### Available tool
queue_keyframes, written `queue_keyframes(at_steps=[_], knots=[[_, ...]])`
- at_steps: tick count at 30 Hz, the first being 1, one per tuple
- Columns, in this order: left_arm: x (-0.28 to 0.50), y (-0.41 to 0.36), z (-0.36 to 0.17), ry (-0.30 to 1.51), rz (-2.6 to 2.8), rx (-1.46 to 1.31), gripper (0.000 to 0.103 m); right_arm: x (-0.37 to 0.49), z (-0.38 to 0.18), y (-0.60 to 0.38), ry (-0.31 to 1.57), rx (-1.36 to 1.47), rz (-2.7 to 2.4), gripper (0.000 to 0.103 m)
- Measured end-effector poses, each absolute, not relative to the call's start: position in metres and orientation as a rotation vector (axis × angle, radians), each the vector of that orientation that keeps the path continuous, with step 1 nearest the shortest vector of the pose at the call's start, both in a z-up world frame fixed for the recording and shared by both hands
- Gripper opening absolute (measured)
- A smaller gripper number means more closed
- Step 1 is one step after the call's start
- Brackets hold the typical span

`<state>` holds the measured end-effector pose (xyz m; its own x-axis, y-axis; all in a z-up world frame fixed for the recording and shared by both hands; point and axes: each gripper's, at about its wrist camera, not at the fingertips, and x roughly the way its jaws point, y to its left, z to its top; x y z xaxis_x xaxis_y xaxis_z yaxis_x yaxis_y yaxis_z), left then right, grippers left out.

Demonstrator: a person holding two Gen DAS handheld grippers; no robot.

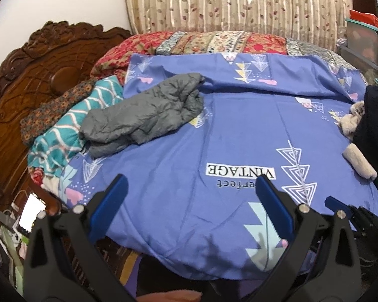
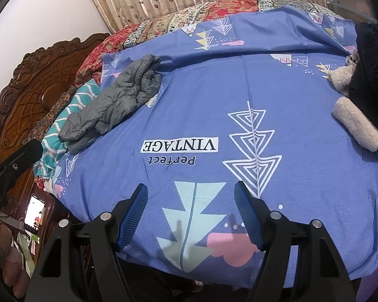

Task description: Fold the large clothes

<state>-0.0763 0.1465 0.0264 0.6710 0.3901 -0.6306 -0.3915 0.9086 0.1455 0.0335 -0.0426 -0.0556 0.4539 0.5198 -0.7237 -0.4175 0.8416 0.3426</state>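
- My left gripper (image 1: 191, 196) hangs above the near edge of the bed, jaws spread wide, nothing between them but the blue sheet (image 1: 239, 130) below.
- My right gripper (image 2: 191, 201) likewise: jaws spread, empty, over the pale green tree print near the sheet's front edge.
- Grey garment (image 1: 143, 115) lies crumpled on the blue sheet at about 10 o'clock from my left jaws, well apart from both grippers. In the right view it sits at 10–11 o'clock (image 2: 113, 105).
- Beside the garment, toward 9 o'clock, a teal wavy-striped cloth (image 1: 60, 136) is heaped against the carved wooden headboard (image 1: 25, 80).
- At 3 o'clock: a dark fuzzy item (image 2: 373, 75) with cream fleece cuffs (image 2: 360, 130) rests on the sheet's edge.
- At 12 o'clock, a patchwork quilt (image 1: 214, 42) lies folded along the far side, leaf-print curtain (image 1: 226, 2) behind it.
- A lit phone screen (image 2: 34, 214) shows low at 8 o'clock, beside the bed.
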Motion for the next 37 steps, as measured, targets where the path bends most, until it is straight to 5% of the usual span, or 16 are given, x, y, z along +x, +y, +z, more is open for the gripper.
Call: queue_keyframes(at_steps=[37], knots=[[-0.077, 0.140, 0.009, 0.770, 0.412, -0.030, 0.097, 0.031, -0.062, -0.042, 0.945, 0.121, 0.584, 0.089]])
